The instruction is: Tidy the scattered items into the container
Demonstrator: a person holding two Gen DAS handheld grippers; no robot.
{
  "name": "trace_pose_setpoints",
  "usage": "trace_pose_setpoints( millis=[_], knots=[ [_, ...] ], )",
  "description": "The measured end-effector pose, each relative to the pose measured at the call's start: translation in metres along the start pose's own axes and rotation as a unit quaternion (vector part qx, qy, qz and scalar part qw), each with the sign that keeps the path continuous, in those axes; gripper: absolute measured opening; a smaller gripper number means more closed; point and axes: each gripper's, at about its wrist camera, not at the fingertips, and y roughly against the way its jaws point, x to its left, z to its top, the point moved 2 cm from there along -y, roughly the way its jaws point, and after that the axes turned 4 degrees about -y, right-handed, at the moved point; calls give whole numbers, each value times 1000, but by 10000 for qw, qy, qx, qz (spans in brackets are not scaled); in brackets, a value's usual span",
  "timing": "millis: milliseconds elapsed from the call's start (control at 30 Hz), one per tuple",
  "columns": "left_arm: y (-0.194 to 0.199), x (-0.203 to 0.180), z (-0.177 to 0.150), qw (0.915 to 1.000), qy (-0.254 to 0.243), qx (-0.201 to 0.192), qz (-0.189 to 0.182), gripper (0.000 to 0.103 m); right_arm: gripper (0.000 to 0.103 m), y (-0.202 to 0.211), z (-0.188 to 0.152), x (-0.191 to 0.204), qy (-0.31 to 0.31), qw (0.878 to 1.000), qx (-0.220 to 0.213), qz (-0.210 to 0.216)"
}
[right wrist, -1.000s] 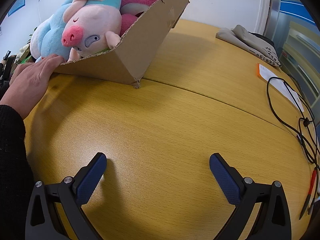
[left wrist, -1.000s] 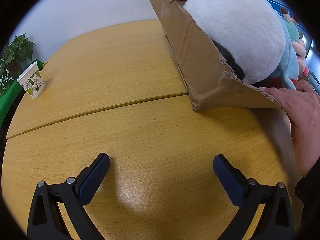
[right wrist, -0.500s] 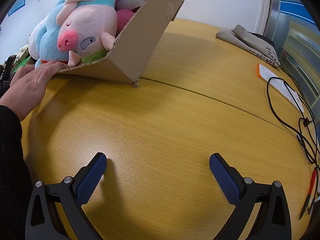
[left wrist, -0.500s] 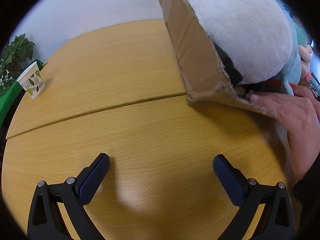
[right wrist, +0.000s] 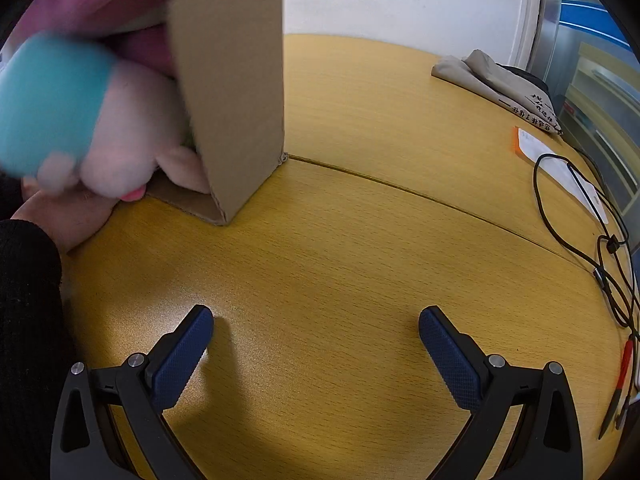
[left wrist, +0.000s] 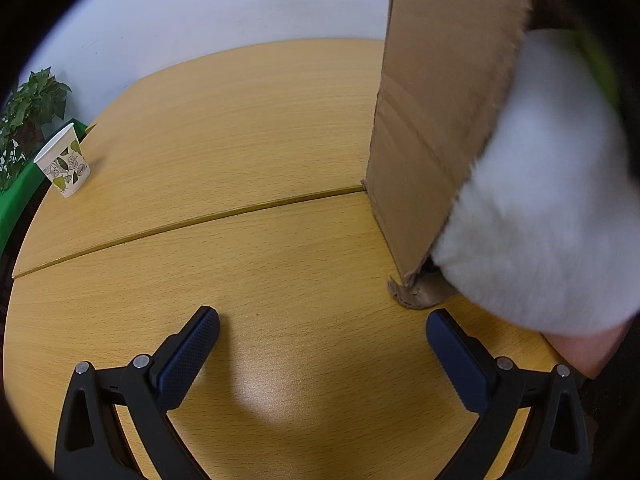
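Nearest the left wrist camera, the left hand-held gripper (left wrist: 322, 338) rests spread wide and empty over the counter (left wrist: 248, 248), a pale wood-grain top with a curved seam running across it. The right hand-held gripper (right wrist: 316, 336) is likewise released, blue pads far apart, grasping nothing.

Just beyond the grippers stands the cardboard box (left wrist: 432, 120), tipped up on its side so that its opening faces the person. A torn flap of its edge lies on the counter. Soft toys bulge out of the opening, blurred: a white plush toy (left wrist: 536, 216) in the left view, and in the right view a pink and teal plush toy (right wrist: 80, 120) with a magenta plush toy (right wrist: 100, 4) above it. A bare hand (right wrist: 64, 216) in a black sleeve (right wrist: 28, 320) lies under the toys at the mouth of the box.

Farther off on the left, a paper cup (left wrist: 64, 164) with a leaf print stands near the counter's edge, beside a potted plant (left wrist: 28, 108). On the right side, a black cable (right wrist: 576, 216) loops across the counter past a white paper (right wrist: 556, 168) with an orange edge, pens (right wrist: 618, 388) lie at the rim, and a folded grey cloth (right wrist: 492, 76) sits at the far end. A white wall (left wrist: 224, 8) closes the room behind.
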Motion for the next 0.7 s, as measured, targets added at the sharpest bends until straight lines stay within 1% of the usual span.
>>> trace_pose_setpoints(
  millis=[700],
  knots=[
    [2, -1, -1, 10000, 15, 2, 2, 103, 103, 0, 0, 0, 4, 10000, -1, 4]
  ],
)
